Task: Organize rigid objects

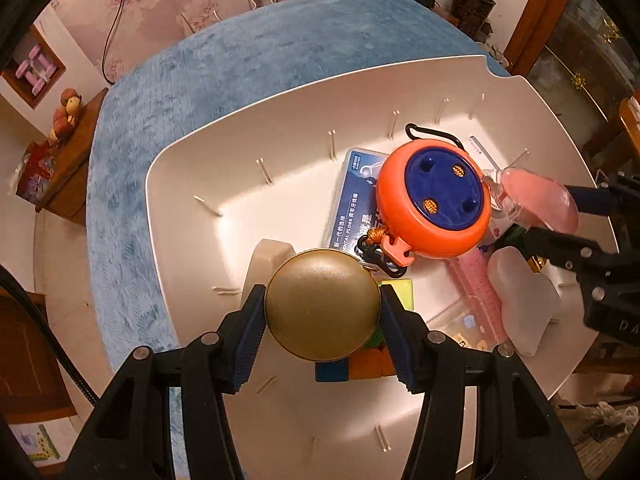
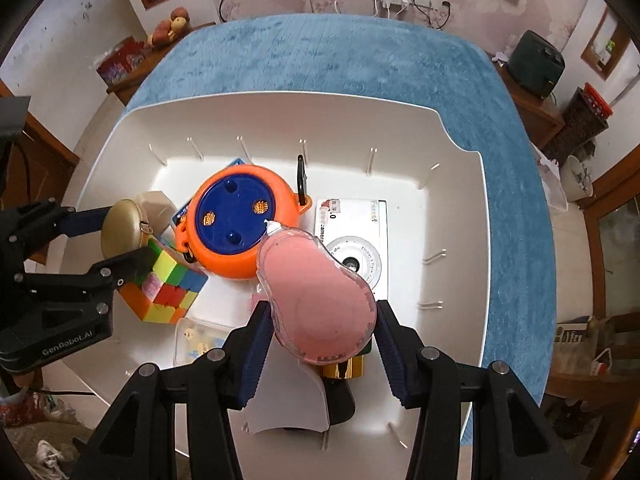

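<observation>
Nearest the left wrist camera, the left gripper (image 1: pixel 322 312) has its blue-padded fingers (image 1: pixel 251 332) pressed against both sides of a round gold case (image 1: pixel 322 305), which hangs over the near part of a big white bin (image 1: pixel 192 168). From the right wrist camera the same case (image 2: pixel 122 229) shows at the left, held just above a colourful puzzle cube (image 2: pixel 166 284). Close to that second camera, the right gripper (image 2: pixel 324 320) is clamped on a pink correction-tape dispenser (image 2: pixel 318 300), its white tip touching or nearly touching the rim of an orange reel with a blue face (image 2: pixel 240 222). That reel (image 1: pixel 434 200) sits in the middle of the bin, lying partly over a blue dental-floss box (image 1: pixel 352 196), with black clips at its edges. Beside it to the right lies a white toy camera (image 2: pixel 360 240). A pink comb (image 1: pixel 478 288) and a frosted white piece (image 1: pixel 524 300) rest nearer the bin's right side, and a small clear box (image 2: pixel 200 340) lies by the cube. The bin stands on a blue fuzzy cloth (image 2: pixel 320 52) covering the table.
</observation>
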{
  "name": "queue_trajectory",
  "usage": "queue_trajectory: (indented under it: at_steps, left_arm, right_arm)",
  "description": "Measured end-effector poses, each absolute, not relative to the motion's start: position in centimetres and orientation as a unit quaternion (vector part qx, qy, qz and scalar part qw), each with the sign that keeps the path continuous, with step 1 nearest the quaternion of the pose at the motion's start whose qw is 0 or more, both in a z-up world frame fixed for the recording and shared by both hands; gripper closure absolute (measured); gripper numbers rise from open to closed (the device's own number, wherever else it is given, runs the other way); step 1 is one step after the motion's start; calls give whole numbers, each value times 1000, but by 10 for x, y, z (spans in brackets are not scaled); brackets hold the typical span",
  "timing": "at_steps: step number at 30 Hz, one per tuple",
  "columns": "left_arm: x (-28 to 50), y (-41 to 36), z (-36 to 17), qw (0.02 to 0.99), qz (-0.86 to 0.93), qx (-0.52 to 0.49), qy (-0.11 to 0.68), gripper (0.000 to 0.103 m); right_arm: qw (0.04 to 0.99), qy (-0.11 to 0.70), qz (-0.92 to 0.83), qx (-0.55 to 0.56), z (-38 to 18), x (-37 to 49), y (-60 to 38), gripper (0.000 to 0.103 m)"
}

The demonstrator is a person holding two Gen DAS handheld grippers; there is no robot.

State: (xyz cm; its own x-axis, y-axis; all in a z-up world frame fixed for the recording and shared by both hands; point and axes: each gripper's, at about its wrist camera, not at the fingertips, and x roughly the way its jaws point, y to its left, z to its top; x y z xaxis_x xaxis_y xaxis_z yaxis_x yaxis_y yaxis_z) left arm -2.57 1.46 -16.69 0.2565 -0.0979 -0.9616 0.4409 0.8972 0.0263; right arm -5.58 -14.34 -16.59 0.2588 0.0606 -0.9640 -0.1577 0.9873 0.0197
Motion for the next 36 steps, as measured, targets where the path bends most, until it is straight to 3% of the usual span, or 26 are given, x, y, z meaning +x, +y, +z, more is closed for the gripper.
queue_trajectory:
  at_steps: [2, 5, 7, 36]
  left_arm:
    - [-24, 15, -168, 776, -176, 141, 589, 42]
    - [-25, 15, -163, 782, -178, 136, 581, 30]
    - [-24, 16, -160, 785, -179, 134, 578, 22]
    - [-26, 18, -65, 832, -156, 112, 520, 22]
  right_arm:
    - [791, 607, 70, -40, -166, -56, -143, 49]
    - [795, 602, 72, -37, -162, -58, -143, 37]
    - [797, 598, 74, -35, -158, -58, -143, 37]
    - [849, 523, 65, 40, -60, -59, -146, 36]
